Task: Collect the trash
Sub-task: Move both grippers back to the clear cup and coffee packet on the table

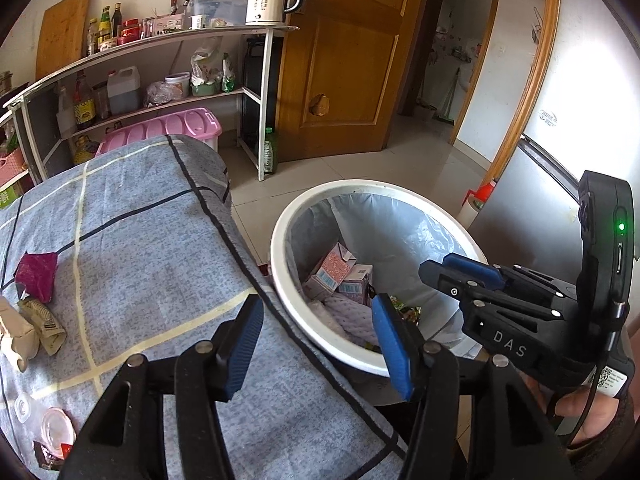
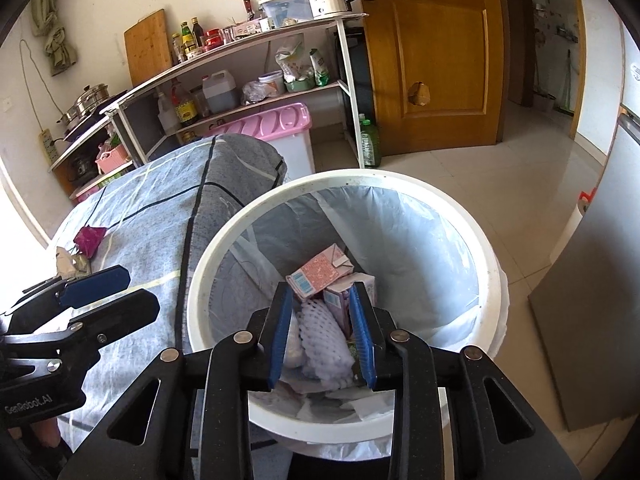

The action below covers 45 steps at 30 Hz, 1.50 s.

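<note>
Hovering over the white trash bin (image 2: 490, 280), we hold the right gripper (image 2: 323, 334) and left gripper (image 1: 316, 346) with jaws released, both empty.

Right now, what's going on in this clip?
A person is clearing trash off a table covered in a grey checked cloth into a white lined bin. The right gripper hangs over the bin, open and empty; cartons and foam netting already lie inside. The left gripper, also open and empty, sits at the table edge beside the bin. A magenta wrapper, crumpled paper and plastic lids are still on the cloth.
</note>
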Available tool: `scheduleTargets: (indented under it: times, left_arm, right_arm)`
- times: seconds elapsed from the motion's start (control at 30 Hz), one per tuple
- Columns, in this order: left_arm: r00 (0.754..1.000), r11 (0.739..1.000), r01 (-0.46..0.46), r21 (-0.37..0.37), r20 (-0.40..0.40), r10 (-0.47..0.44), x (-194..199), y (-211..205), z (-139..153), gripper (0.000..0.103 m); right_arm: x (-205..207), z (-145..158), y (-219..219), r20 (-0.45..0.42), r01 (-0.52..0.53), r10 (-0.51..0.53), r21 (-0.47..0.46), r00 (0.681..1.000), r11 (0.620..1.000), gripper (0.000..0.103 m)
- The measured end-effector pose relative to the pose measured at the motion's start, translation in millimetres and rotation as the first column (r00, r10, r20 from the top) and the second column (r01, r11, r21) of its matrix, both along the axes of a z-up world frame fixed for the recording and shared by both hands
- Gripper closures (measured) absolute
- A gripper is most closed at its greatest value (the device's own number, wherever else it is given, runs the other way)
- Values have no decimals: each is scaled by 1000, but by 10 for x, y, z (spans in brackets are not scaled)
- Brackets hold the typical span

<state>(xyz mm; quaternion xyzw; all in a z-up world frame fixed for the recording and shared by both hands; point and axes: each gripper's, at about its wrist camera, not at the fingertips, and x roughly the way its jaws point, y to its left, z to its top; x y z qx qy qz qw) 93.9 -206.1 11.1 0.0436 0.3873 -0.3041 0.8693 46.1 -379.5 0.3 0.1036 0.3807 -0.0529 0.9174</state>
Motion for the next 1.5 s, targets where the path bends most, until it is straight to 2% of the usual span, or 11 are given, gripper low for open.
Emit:
scheduleTargets:
  times: [0.3,0.63,0.77,0.87,1.03,1.2,1.5]
  left_arm:
    - [992,993,-116,-7,50,116,-77,536,72,42]
    - [973,975,-223,-1,59,223,-153,1071,19,41]
    - [958,960,-281,11,68,279,-186,1318,0,41]
    - [945,947,-321,19,78,318,-209,1526,-24,37]
    - [922,923,-384,24,61,382,-197,1850,-103,35]
    - [916,915,-401,36,12,401,-104,2030,-246,35]
    - [927,929,-370,9,-59,370,107,2044,-432,35]
  right_arm:
    - [19,45,312,25,-64,63,22,998,998,70]
    - [38,78,674,45,-134,132,23,990,991,69]
    - [63,61,847,45,-176,174,30,984,984,69]
    - [92,42,991,40,-213,212,31,976,977,69]
    - [150,2,1264,31,-272,271,41,962,961,67]
    - [174,-27,1489,23,-301,300,38,954,953,66]
    - [203,-60,1703,0,-317,317,21,948,948,66]
